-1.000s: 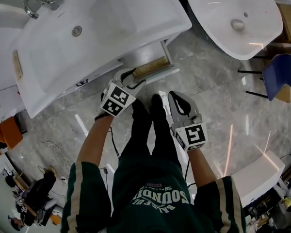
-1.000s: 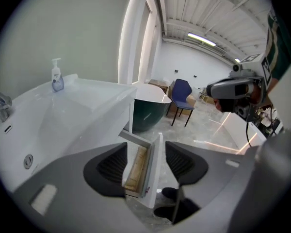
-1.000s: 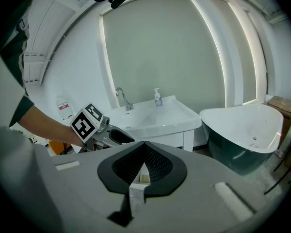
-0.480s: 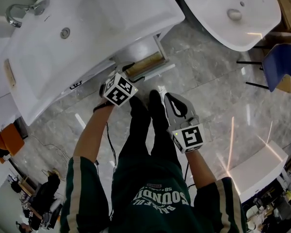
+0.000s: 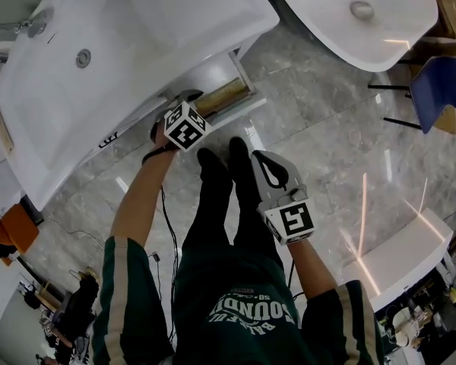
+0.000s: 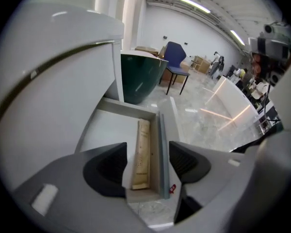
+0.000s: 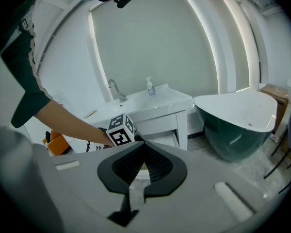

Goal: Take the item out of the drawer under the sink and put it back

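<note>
1. Packet (image 5: 224,96) is sitting in the open drawer (image 5: 242,73), which sticks out from under the sink (image 5: 137,36) at roughly its 5 o'clock in the head view. So by my read the drawer-opening bit is done and everything else is left: grab it, lift it out, put it back.
2. Left gripper (image 6: 148,164) hangs right over the drawer, pointing down into it. Its jaws have just been opening and stand wide apart with nothing pinched. The packet shows in the gap below them, not touched as far as I can tell.
3. Looks-wise the packet is long, flat and tan, kraft-paper-ish with small dark specks or print, lying lengthwise tight against the drawer's front wall. Could be a thin board, honestly hard to say.
4. Right gripper (image 7: 144,149) sits at about 4 o'clock from the left one, out over the floor (image 5: 327,143), jaws together, empty.
</note>
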`<state>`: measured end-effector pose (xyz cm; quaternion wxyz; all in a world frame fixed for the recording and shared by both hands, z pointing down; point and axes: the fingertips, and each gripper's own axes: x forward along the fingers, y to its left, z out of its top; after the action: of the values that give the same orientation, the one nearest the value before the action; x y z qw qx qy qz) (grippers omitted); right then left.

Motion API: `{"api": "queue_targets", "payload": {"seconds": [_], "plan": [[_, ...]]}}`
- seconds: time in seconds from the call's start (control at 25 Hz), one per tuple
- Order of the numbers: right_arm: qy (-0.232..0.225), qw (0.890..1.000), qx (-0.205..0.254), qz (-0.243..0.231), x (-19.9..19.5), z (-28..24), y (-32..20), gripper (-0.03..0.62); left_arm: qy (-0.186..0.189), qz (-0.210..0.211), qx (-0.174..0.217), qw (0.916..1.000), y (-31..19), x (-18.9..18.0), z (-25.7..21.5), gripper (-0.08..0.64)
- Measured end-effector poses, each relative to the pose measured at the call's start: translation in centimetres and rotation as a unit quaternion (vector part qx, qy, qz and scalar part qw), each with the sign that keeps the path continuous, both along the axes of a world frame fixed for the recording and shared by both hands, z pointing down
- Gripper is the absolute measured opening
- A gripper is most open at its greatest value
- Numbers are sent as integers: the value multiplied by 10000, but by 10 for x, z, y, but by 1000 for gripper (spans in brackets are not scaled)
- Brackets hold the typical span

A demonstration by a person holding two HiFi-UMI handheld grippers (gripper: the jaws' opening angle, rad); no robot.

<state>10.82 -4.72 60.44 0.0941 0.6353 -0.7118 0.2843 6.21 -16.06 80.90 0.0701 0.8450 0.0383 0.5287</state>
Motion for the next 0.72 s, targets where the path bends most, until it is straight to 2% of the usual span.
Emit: {"api": "queue_targets", "payload": {"seconds": [0.2,0.36,0.72], "plan": [[53,10000,-72,-4,7,11,-4,2,-274,9,-112,9996,-7,4,34,311],[57,9999,-120,86,15,17,-7,2,-609,269,-116,9977,-6,6,64,311],[-9,9996,-257,146,18,30,-5,2,-775,532,-163,9954,-4,26,105,266]]}}
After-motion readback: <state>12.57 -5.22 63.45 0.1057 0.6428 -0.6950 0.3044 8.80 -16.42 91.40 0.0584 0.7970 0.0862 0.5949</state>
